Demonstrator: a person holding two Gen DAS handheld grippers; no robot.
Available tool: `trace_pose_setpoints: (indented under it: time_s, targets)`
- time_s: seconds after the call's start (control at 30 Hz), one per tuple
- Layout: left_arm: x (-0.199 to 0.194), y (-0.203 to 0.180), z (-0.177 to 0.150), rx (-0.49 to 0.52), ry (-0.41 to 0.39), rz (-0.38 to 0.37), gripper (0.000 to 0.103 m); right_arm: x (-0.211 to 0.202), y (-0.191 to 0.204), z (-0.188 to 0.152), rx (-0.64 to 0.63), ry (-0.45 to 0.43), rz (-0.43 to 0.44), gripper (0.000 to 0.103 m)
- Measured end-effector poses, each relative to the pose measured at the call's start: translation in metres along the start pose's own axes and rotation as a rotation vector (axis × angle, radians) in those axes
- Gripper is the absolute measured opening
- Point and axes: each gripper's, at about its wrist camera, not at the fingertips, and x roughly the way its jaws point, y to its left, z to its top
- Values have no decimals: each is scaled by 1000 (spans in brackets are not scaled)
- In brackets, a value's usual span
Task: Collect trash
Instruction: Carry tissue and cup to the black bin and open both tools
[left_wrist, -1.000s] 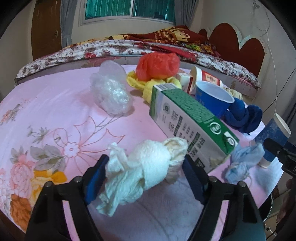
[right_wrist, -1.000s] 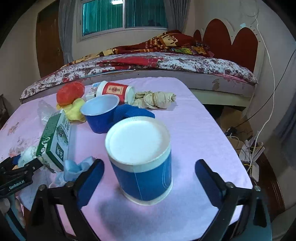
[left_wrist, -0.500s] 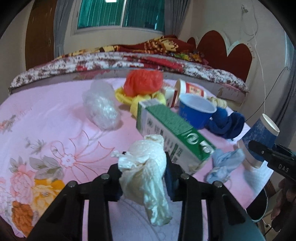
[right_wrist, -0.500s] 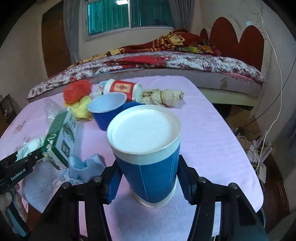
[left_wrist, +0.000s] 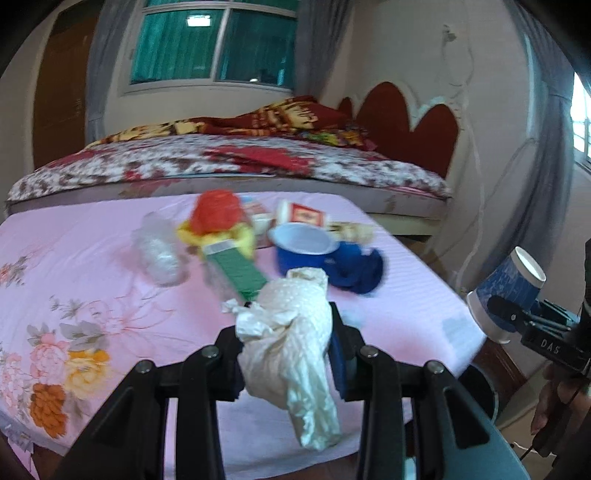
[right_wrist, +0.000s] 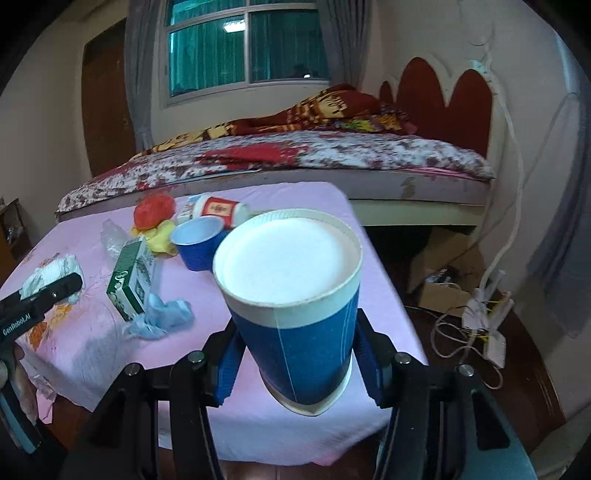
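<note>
My left gripper (left_wrist: 286, 350) is shut on a crumpled white tissue (left_wrist: 291, 332) and holds it above the pink tablecloth (left_wrist: 92, 258). My right gripper (right_wrist: 295, 362) is shut on an upside-down blue paper cup (right_wrist: 291, 295), lifted off the table. The cup also shows at the right of the left wrist view (left_wrist: 508, 291). On the table lie a green milk carton (right_wrist: 131, 280), a blue bowl (right_wrist: 195, 243), a light blue tissue (right_wrist: 162, 317), a red bag (right_wrist: 153, 210) on a yellow bag (right_wrist: 160, 236), a clear plastic bag (left_wrist: 159, 251) and a red-labelled cup (right_wrist: 218, 208).
A dark blue cloth (left_wrist: 358, 269) and a beige wad (left_wrist: 351, 230) lie by the bowl. A bed (right_wrist: 295, 155) stands behind the table. Cables and a power strip (right_wrist: 484, 328) lie on the floor to the right.
Both grippers closed, the left on the tissue and the right on the blue cup. Both have since lifted their loads off the table and pulled back.
</note>
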Motion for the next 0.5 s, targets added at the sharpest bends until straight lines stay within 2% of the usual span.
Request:
trace_pose_setpoints:
  time_s: [0.2, 0.5]
  targets:
    - [0, -60, -4, 74, 12, -111, 37, -45, -57, -19, 23, -10, -66, 57]
    - [10, -162, -23, 196, 70, -286, 37, -89, -136, -61, 96, 9, -158, 57]
